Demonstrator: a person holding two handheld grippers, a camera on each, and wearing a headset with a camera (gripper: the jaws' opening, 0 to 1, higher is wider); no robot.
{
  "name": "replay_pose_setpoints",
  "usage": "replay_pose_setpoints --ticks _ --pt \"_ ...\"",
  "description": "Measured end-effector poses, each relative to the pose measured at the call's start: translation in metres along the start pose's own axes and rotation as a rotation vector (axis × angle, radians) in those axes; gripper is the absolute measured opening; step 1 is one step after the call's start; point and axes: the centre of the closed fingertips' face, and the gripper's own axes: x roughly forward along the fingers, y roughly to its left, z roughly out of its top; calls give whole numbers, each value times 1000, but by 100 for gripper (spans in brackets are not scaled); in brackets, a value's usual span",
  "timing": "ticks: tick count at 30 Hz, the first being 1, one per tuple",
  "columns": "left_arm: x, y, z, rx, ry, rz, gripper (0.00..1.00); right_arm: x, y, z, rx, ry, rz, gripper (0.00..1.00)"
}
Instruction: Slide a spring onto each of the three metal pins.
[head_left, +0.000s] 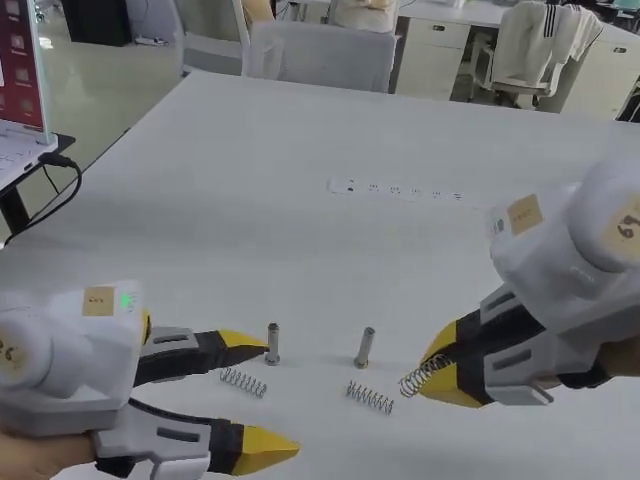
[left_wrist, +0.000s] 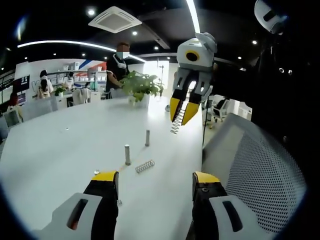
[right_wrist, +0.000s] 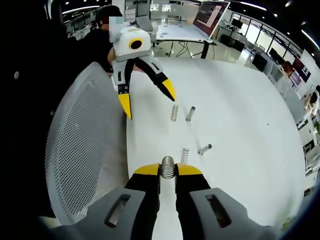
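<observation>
In the right claw (right_wrist: 168, 173), a thin silvery coiled spring (right_wrist: 168, 165) protrudes.

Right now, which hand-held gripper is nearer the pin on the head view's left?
Left. The left hand-held gripper has one jaw tip almost touching that pin; the right hand-held gripper, holding a spring, sits beyond the other pin.

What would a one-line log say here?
right tongs: shut on spring | left tongs: open | pins: two upright, bare | loose springs: two

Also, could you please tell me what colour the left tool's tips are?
Yellow tips on the left tool, clearest in the head view.
</observation>
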Motion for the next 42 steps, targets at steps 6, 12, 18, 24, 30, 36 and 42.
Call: replay_pose_setpoints --ticks 6,12,18,24,30,36,42 --pt "-7 8 -3 -20 -9 47 61 -11 -18 -10 45 2 -43 9" --pt "-8 12 -4 -33 -7 77 68 -19 -32 -21 69 21 -79 9" --pt "-8 12 -5 -49 -8 92 73 -24 -46 -34 101 37 -109 9" --pt "-9 16 -7 -61 -5 112 80 -29 -60 -44 122 58 -137 9" --pt "-8 15 -9 -70 7 116 85 -23 -73 -56 139 97 -142 9" --pt "-9 17 -10 -71 8 122 87 -16 -85 -68 144 157 -146 9" --pt "-10 20 -10 -74 5 133 89 -6 -91 -75 150 186 -123 9"
